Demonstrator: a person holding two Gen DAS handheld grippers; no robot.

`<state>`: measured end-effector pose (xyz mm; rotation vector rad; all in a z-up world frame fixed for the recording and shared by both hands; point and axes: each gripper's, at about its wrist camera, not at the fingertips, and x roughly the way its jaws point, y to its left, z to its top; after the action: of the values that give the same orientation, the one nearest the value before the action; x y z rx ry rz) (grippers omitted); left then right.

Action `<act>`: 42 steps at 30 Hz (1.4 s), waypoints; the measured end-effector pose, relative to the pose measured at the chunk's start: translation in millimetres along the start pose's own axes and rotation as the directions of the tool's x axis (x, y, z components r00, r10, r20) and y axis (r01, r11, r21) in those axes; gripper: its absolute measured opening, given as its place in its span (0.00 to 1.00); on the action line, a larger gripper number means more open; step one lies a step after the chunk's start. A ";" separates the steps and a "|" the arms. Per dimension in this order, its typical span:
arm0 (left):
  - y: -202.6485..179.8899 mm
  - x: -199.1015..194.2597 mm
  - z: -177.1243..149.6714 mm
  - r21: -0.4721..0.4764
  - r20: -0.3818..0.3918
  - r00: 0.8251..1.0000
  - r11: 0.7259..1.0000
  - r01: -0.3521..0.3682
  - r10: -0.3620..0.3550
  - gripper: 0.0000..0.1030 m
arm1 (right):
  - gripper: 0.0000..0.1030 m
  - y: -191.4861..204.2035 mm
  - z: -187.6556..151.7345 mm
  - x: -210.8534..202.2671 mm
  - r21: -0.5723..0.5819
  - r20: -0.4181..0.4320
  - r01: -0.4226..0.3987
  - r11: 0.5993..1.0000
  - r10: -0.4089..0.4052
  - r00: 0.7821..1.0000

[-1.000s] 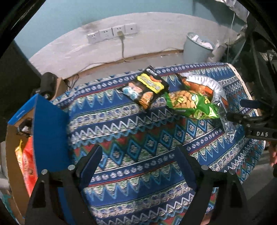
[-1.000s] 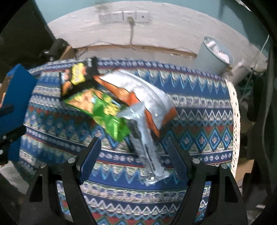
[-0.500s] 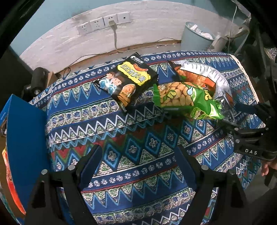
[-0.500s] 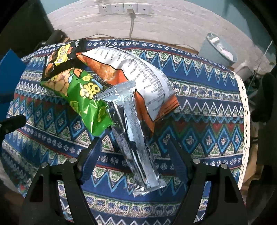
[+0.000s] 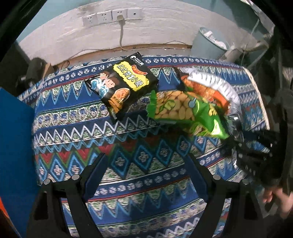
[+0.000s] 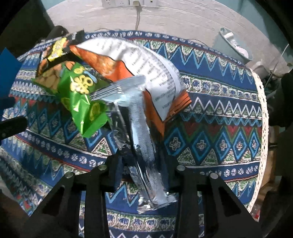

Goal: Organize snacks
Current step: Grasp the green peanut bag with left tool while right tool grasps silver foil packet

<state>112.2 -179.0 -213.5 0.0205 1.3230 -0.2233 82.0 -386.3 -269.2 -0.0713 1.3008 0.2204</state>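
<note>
Several snack bags lie on the patterned tablecloth (image 5: 128, 146). A black and yellow bag (image 5: 122, 86) sits at the back, beside a green peanut bag (image 5: 183, 111) and an orange and white bag (image 5: 207, 87). In the right wrist view a long silver packet (image 6: 141, 131) runs from under the green peanut bag (image 6: 82, 102) and the orange and white bag (image 6: 139, 60) down between my fingers. My right gripper (image 6: 143, 161) is closing and its pads press on the packet's near half. My left gripper (image 5: 147, 159) hangs open over bare cloth, with nothing between its fingers.
A blue box (image 5: 16, 146) stands at the table's left edge. A grey bin (image 5: 208, 44) sits on the floor behind the table, below a row of wall sockets (image 5: 109, 16). The cloth's lace edge (image 6: 261, 128) marks the right side. A hand (image 5: 278, 199) shows at lower right.
The right jaws have closed from wide open onto the silver packet. Both grippers have sunk closer to the table, and the snacks look larger. The left gripper stays open.
</note>
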 end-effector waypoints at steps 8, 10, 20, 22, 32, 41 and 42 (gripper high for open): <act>-10.7 6.1 21.0 -0.105 0.014 0.999 0.994 0.044 -0.042 0.84 | 0.27 -14.4 -1.0 -36.6 0.046 0.052 -0.042 0.998 0.039 0.998; -11.2 8.7 27.7 -0.157 0.028 0.998 0.986 0.053 -0.049 0.84 | 0.27 -21.5 0.9 -42.8 0.069 0.065 -0.048 0.996 0.043 0.997; -8.3 30.2 48.8 -0.410 0.069 0.992 0.903 0.128 -0.110 0.84 | 0.27 -38.5 28.2 -66.5 0.087 0.132 -0.040 0.995 0.029 0.991; -10.0 39.1 50.2 -0.451 0.057 0.991 0.882 0.136 -0.123 0.84 | 0.27 -39.0 31.0 -66.6 0.089 0.133 -0.037 0.995 0.025 0.991; -18.5 67.3 49.2 -0.534 0.082 0.983 0.826 0.182 -0.164 0.87 | 0.27 -34.2 38.9 -59.3 0.086 0.123 -0.050 0.995 0.039 0.992; -26.2 75.3 47.5 -0.478 0.101 0.969 0.843 0.247 -0.227 0.62 | 0.27 -37.3 36.9 -54.5 0.106 0.111 -0.054 0.993 0.043 0.993; -25.3 74.1 46.2 -0.472 0.104 0.969 0.846 0.246 -0.224 0.61 | 0.27 -36.6 36.8 -54.4 0.106 0.111 -0.055 0.993 0.044 0.993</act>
<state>169.0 -221.5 -270.6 -0.5736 1.3040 -0.0938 110.7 -422.2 -209.8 0.0653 1.2052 0.1926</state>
